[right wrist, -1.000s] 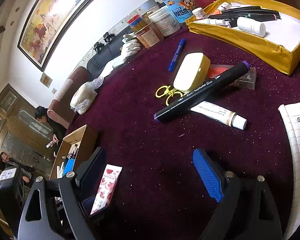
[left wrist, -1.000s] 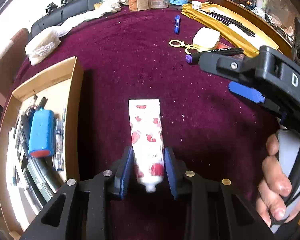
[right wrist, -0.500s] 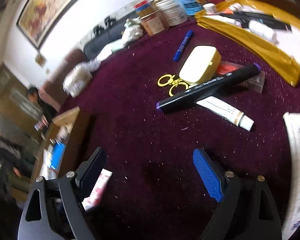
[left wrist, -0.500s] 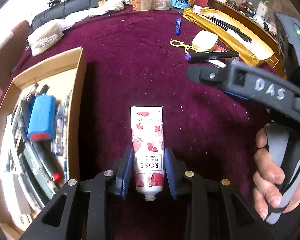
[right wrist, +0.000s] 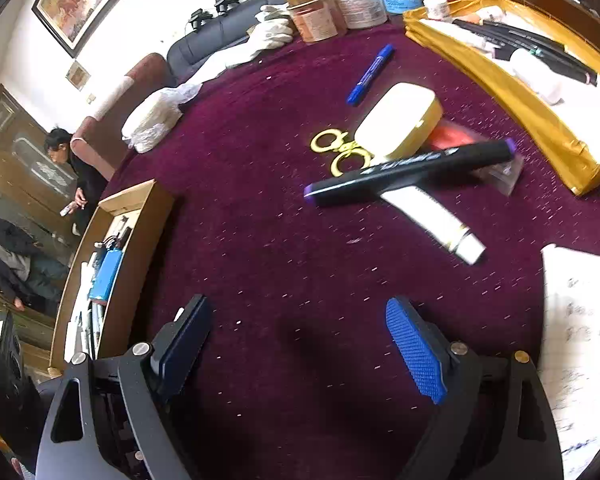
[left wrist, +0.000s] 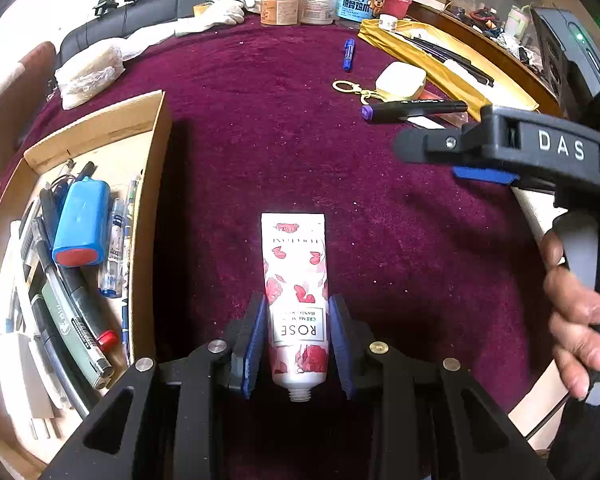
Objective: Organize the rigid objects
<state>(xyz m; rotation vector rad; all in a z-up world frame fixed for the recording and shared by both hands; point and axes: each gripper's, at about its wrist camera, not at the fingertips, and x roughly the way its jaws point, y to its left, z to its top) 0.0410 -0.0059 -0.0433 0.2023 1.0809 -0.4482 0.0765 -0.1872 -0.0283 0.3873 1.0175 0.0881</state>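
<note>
My left gripper (left wrist: 298, 344) is shut on a white hand-cream tube with red roses (left wrist: 294, 280). Its blue pads clamp the tube near the threaded neck, and the flat end points away over the maroon cloth. Left of it lies a wooden tray (left wrist: 156, 152) holding pens and a blue case (left wrist: 82, 224). My right gripper (right wrist: 300, 344) is open with nothing between its fingers, low over bare cloth. Ahead of it lie a black marker (right wrist: 408, 168), a white tube (right wrist: 432, 216), a pale yellow case (right wrist: 396, 120), yellow scissors (right wrist: 340, 148) and a blue pen (right wrist: 370, 74).
A gold-coloured tray (right wrist: 500, 80) with markers sits at the far right. Jars and tubs (left wrist: 316, 0) and white gloves (left wrist: 220, 12) line the back edge. A sheet of paper (right wrist: 580, 320) lies at the right. A bagged bundle (left wrist: 88, 72) sits behind the wooden tray.
The tube has turned in the left grip so its label faces up, and more of the wooden tray shows. The right gripper has rolled toward level, still open.
</note>
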